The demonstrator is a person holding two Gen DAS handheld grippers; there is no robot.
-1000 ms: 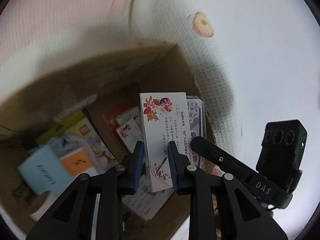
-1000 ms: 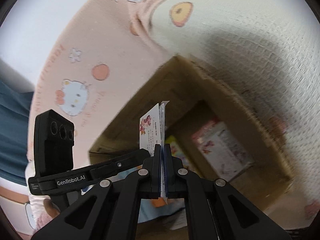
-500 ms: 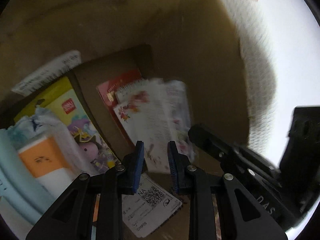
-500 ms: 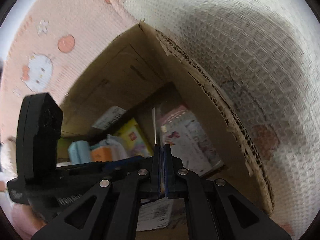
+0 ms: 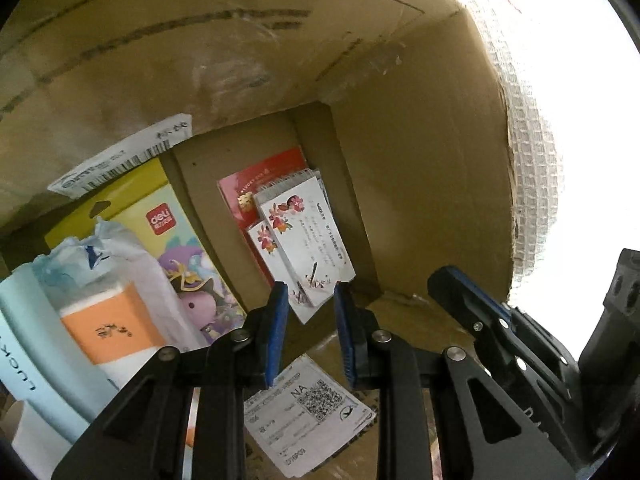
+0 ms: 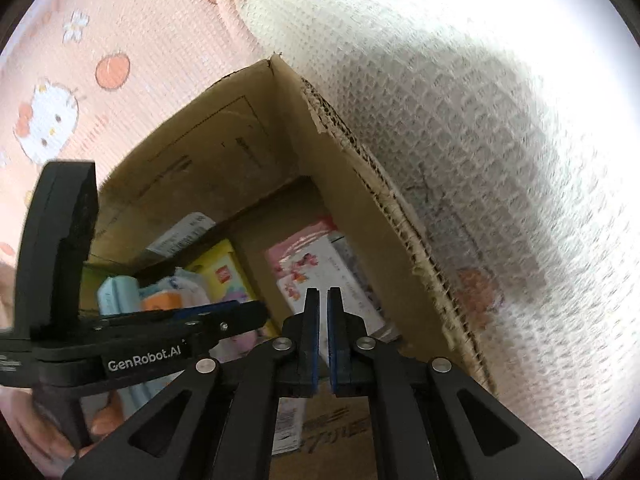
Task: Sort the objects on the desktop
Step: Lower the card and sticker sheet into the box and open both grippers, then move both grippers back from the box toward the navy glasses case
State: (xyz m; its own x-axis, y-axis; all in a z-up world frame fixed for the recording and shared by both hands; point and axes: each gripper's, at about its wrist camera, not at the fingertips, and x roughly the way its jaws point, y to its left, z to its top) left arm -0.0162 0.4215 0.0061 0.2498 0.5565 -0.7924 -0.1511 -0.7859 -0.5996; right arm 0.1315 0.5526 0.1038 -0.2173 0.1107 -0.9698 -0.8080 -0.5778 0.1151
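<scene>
- White floral notepad (image 5: 306,242): laid flat, tilted, atop a red booklet (image 5: 256,188) on the cardboard box (image 5: 420,184) floor.
- Yellow package (image 5: 160,216): located beside it.

We look down into the cardboard box (image 5: 420,184), whose tall walls hem us in ahead and on the right. Its left half is crowded by the yellow package (image 5: 160,220) and the tissue pack (image 5: 112,320). A strip of bare floor (image 5: 216,208) stays open between these and the floral notepads (image 5: 308,240).
</scene>
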